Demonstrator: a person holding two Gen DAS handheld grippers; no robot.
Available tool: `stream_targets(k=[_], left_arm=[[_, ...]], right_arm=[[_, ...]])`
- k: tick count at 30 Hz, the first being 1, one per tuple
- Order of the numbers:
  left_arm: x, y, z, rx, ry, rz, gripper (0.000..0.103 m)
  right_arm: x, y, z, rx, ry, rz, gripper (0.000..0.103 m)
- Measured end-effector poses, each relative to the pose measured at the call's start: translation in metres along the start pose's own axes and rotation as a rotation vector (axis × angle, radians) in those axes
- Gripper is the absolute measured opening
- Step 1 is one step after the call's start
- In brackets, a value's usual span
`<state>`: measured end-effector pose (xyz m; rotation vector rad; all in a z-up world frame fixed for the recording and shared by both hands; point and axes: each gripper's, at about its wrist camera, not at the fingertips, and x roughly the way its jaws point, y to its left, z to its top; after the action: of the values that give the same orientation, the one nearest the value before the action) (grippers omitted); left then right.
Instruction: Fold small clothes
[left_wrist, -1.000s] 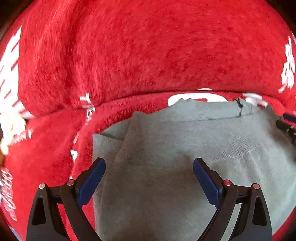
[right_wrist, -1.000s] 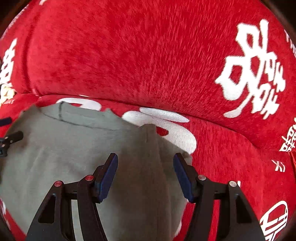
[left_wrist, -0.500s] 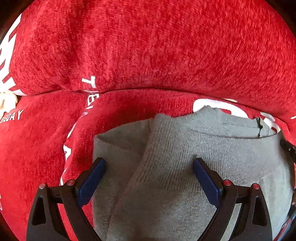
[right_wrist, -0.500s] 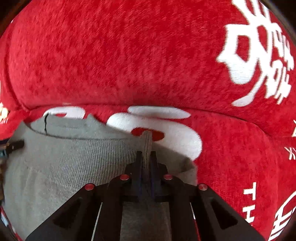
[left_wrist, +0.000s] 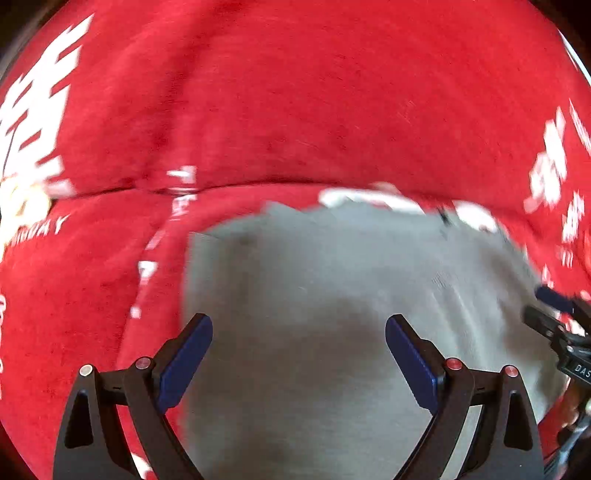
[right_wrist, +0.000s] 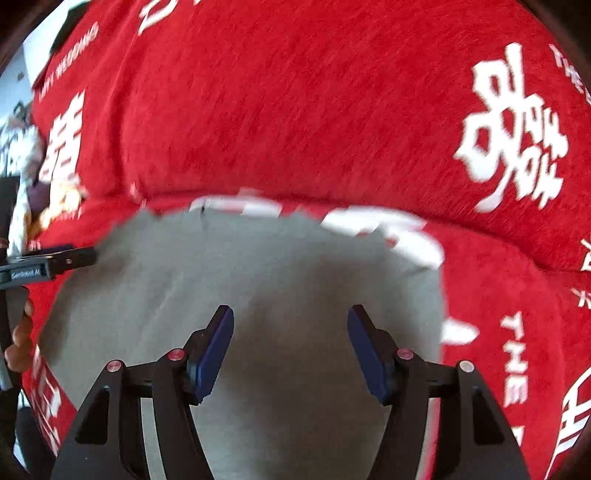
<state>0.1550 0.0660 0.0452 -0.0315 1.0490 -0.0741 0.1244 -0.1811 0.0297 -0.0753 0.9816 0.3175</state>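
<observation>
A small grey knit garment (left_wrist: 332, 295) lies flat on a red sofa seat; it also shows in the right wrist view (right_wrist: 266, 280). My left gripper (left_wrist: 299, 328) is open and empty above the garment's left part. My right gripper (right_wrist: 290, 321) is open and empty above its right part. The tip of the right gripper (left_wrist: 554, 314) shows at the right edge of the left wrist view, and the left gripper (right_wrist: 55, 262) shows at the left edge of the right wrist view. Both views are motion-blurred.
The red sofa back cushion (left_wrist: 295, 92) with white printed characters (right_wrist: 513, 125) rises just behind the garment. The red seat cover (right_wrist: 517, 314) extends to the right. A hand (right_wrist: 20, 339) holds the left gripper's handle.
My right gripper was shut on the garment's right edge half a second ago and is now open. Both grippers have pulled back from the garment. The garment now lies flatter.
</observation>
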Motion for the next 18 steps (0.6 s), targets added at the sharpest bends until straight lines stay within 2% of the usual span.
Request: stream_targets(k=[2, 4, 6, 8, 10, 13, 15, 18], left_arm=[[0.009, -0.011, -0.008, 0.055, 0.012, 0.036, 0.096], [0.020, -0.002, -0.009, 0.048, 0.026, 0.085, 0.096], [0.021, 0.023, -0.009, -0.038, 0.039, 0.016, 0.096], [0.015, 0.039, -0.007, -0.113, 0.041, 0.073, 0.096], [0.002, 0.042, -0.012, -0.150, 0.030, 0.038, 0.096], [-0.014, 0.026, -0.021, -0.146, 0.005, 0.013, 0.096], [-0.024, -0.001, -0.032, -0.098, -0.010, 0.003, 0.096], [-0.031, -0.044, -0.050, 0.019, -0.032, 0.030, 0.096]], right_arm=[[0.004, -0.001, -0.009, -0.024, 0.015, -0.062, 0.068], [-0.004, -0.014, -0.015, 0.003, 0.001, -0.115, 0.067], [-0.013, -0.028, -0.019, 0.062, -0.002, -0.100, 0.067], [-0.031, -0.039, -0.021, 0.092, -0.015, -0.126, 0.068], [-0.044, -0.033, -0.024, 0.090, -0.047, -0.113, 0.068], [-0.053, -0.006, -0.032, 0.041, -0.063, -0.074, 0.068], [-0.050, 0.013, -0.040, -0.002, -0.054, -0.063, 0.068], [-0.041, 0.027, -0.055, -0.048, -0.039, -0.102, 0.068]])
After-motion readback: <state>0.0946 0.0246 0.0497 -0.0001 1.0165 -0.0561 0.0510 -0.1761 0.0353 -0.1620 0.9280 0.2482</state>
